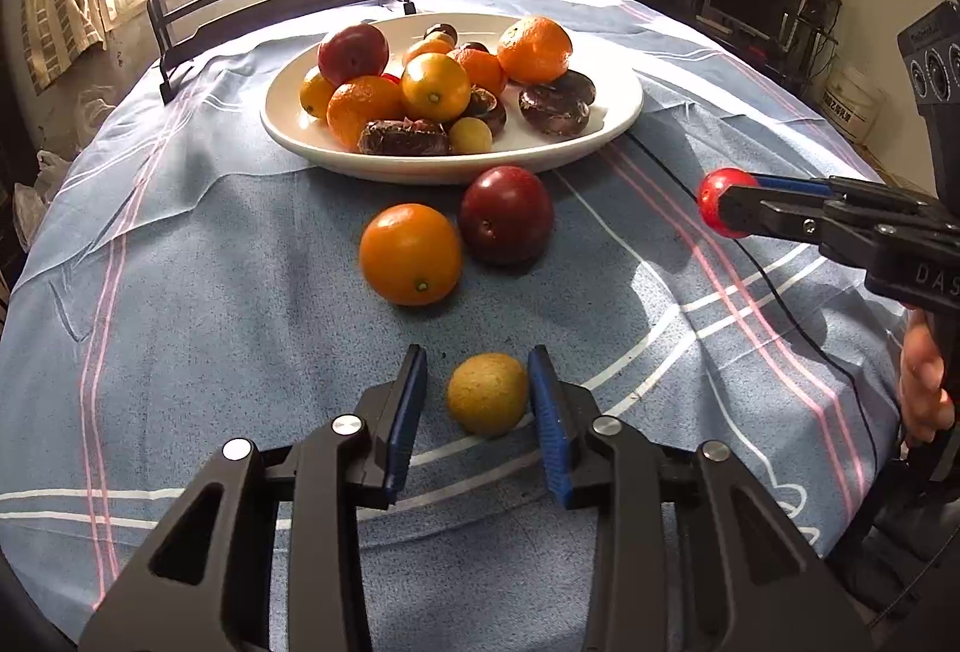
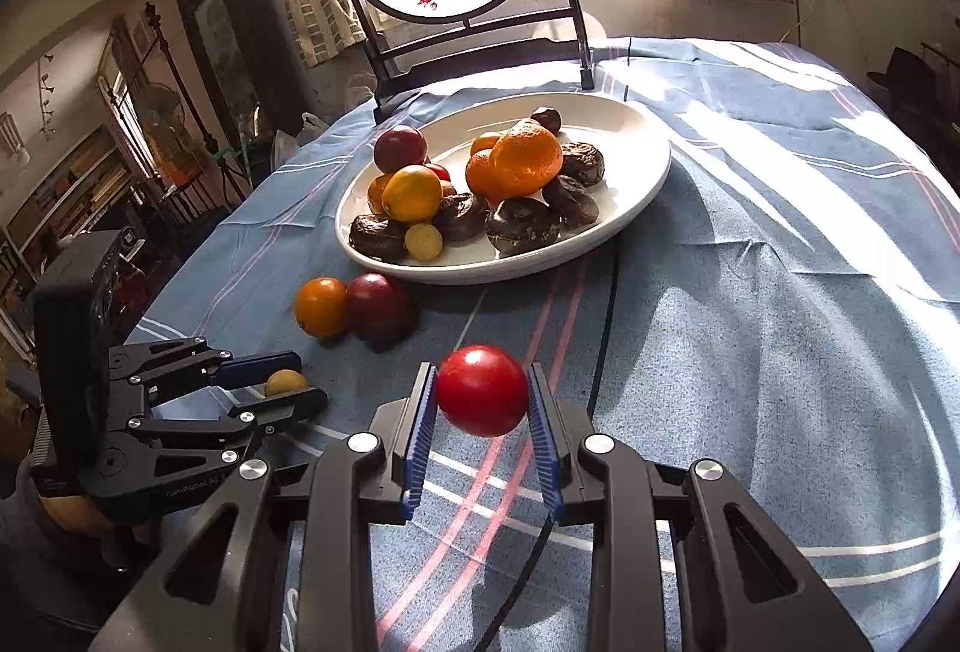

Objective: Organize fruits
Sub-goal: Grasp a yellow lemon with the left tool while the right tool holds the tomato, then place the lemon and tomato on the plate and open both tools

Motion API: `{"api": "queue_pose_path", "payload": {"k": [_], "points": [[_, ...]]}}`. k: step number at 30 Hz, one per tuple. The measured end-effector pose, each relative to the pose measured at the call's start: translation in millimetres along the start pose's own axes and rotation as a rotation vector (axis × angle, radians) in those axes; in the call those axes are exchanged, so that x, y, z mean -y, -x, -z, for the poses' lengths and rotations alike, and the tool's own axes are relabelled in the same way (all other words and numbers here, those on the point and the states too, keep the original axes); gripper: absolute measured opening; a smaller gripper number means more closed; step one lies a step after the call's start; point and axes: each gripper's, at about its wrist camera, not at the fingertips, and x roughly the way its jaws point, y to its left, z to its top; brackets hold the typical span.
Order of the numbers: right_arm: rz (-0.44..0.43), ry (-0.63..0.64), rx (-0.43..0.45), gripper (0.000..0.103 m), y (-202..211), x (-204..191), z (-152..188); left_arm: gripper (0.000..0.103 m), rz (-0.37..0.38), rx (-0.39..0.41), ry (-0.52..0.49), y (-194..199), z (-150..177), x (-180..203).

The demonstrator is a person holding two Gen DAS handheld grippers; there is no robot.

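Between the left tool's point(image 1: 477, 400) pads, on the worktop point(image 1: 240, 292), sits a small yellow fruit point(image 1: 487, 393): right pad touching, left pad just clear, so released. Light, round, firm-looking, likely to roll; grip across its middle. Ahead: orange point(image 1: 411, 254), plum point(image 1: 506, 214), plate point(image 1: 576, 136). Right tool point(image 2: 482, 400) clenched on a glossy, slippery red fruit point(image 2: 482, 389), off the cloth.

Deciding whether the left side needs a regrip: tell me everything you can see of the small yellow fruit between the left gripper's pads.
The small yellow fruit is round, dull tan-yellow, with a rough, speckled skin. It rests on the blue striped tablecloth, between the left gripper's blue pads. One pad touches it; a gap shows at the other. It lies apart from the other fruit.
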Motion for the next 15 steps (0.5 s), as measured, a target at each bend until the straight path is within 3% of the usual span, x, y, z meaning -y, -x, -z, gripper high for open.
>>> {"api": "queue_pose_path", "payload": {"k": [2,8,15], "points": [[0.002,-0.003,-0.003,0.030,0.0,0.7,0.4,0.024,0.000,0.002,-0.006,1.6,1.4,1.1],[-0.012,0.006,0.002,0.030,3.0,-2.5,-2.6,0.024,0.044,0.038,0.039,20.2,1.2,-4.8],[-0.031,0.043,0.055,0.030,15.5,-18.4,-62.8,0.024,0.068,0.130,0.073,34.3,-56.5,-22.4]]}}
